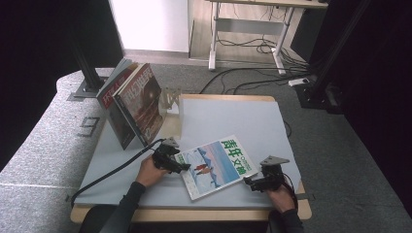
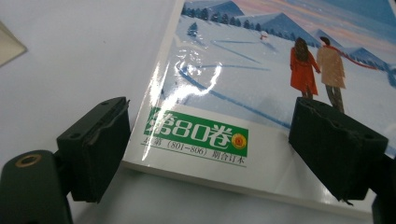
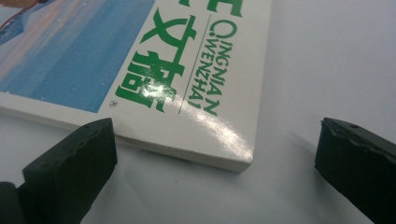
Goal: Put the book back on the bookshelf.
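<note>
A magazine (image 1: 218, 165) with a snowy cover scene and green lettering lies flat and skewed on the grey mat (image 1: 228, 121), near the front edge. My left gripper (image 1: 182, 167) is at its left corner. In the left gripper view the magazine (image 2: 243, 79) has its corner with the green label between the jaws of that gripper (image 2: 210, 154), which stand wide apart and do not press on it. My right gripper (image 1: 248, 183) is at the right front corner. In the right gripper view this gripper (image 3: 215, 158) is open, with the magazine's (image 3: 187, 70) white corner between the jaws, untouched.
Several books (image 1: 138, 104) lean upright at the back left against a metal bookend (image 1: 170, 99). A black cable (image 1: 111, 172) trails left from my left gripper across the mat. The wooden table edge (image 1: 194, 213) runs just in front of both hands.
</note>
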Demonstrator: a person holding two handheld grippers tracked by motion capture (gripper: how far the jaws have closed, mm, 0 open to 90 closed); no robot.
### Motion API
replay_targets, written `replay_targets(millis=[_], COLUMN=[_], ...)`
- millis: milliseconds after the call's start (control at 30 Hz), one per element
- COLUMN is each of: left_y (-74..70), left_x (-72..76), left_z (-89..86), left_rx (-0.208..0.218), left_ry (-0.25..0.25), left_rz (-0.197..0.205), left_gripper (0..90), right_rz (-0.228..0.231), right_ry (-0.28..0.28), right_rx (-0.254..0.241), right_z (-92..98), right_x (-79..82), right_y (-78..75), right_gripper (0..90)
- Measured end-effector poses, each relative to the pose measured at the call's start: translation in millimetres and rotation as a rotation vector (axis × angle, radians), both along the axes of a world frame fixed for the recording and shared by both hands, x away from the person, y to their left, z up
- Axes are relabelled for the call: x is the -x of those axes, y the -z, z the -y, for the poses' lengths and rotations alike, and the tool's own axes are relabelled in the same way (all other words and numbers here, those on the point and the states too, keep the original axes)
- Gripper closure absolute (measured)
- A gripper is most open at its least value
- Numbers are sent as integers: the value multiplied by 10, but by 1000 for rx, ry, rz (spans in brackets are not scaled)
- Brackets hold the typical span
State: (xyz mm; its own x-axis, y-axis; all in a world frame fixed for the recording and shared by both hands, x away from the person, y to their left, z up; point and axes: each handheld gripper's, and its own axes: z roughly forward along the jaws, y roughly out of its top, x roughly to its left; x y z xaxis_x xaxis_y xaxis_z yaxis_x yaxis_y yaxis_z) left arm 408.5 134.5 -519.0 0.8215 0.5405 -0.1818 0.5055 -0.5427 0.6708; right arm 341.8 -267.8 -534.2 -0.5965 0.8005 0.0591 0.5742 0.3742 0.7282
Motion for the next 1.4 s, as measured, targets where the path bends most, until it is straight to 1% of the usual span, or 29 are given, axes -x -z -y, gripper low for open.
replay_targets(millis=[100, 167, 200, 267, 300, 333, 367, 500, 533, 600, 633, 767, 867, 933, 1000, 1033, 1200, 1333, 1400], left_y=[-3, -6, -13, -16, -15, -15, -19, -17, -17, -15, -15, -15, -16, -15, -13, -13, -13, -36, -38], left_x=[65, 82, 112, 128, 164, 164, 182, 273, 273, 318, 318, 373, 434, 454, 512, 512, 602, 678, 713], left_z=[-37, -39, -47, -53, -68, -68, -77, -110, -110, -117, -117, -114, -109, -108, -118, -118, -135, -141, -138], left_rx=[-3, -2, -9, -12, -10, -10, -17, -13, -13, -9, -9, -10, -14, -9, -2, -2, 16, 34, 44], left_ry=[12, 9, 13, 17, 22, 22, 26, 43, 43, 50, 50, 59, 63, 62, 64, 64, 72, 82, 79], left_rz=[0, -2, -4, -5, -7, -7, -7, -11, -11, -12, -12, -11, -11, -13, -18, -18, -34, -31, -31], left_gripper=[132, 134, 134, 134, 134, 134, 134, 133, 133, 131, 129, 124, 118, 116, 114, 114, 114, 114, 114], right_rz=[-1, -4, -2, 0, -1, 0, 0, 2, 2, 3, 2, 1, -9, -9, -10, -11, -6, -4, -3], right_ry=[10, 16, 19, 23, 27, 27, 27, 45, 45, 54, 55, 68, 76, 80, 90, 91, 104, 110, 112], right_rx=[-4, -5, -5, -6, -5, -5, -5, 0, 0, 4, 6, 1, -6, -8, -11, -9, -3, 6, 8], right_z=[6, 11, 13, 18, 19, 21, 21, 17, 17, 11, 10, 7, 6, 5, -4, -7, -30, -55, -61], right_x=[-39, -61, -75, -103, -116, -132, -132, -213, -213, -268, -285, -355, -408, -426, -476, -493, -555, -616, -635], right_y=[3, 3, 4, 6, 5, 6, 6, 0, 0, -4, -5, 0, 1, 3, 4, 3, -2, -10, -12], right_gripper=[0, 0, 0, 0, 0, 0, 0, 0, 0, 0, 0, 0, 0, 0, 0, 0, 0, 0, 0])
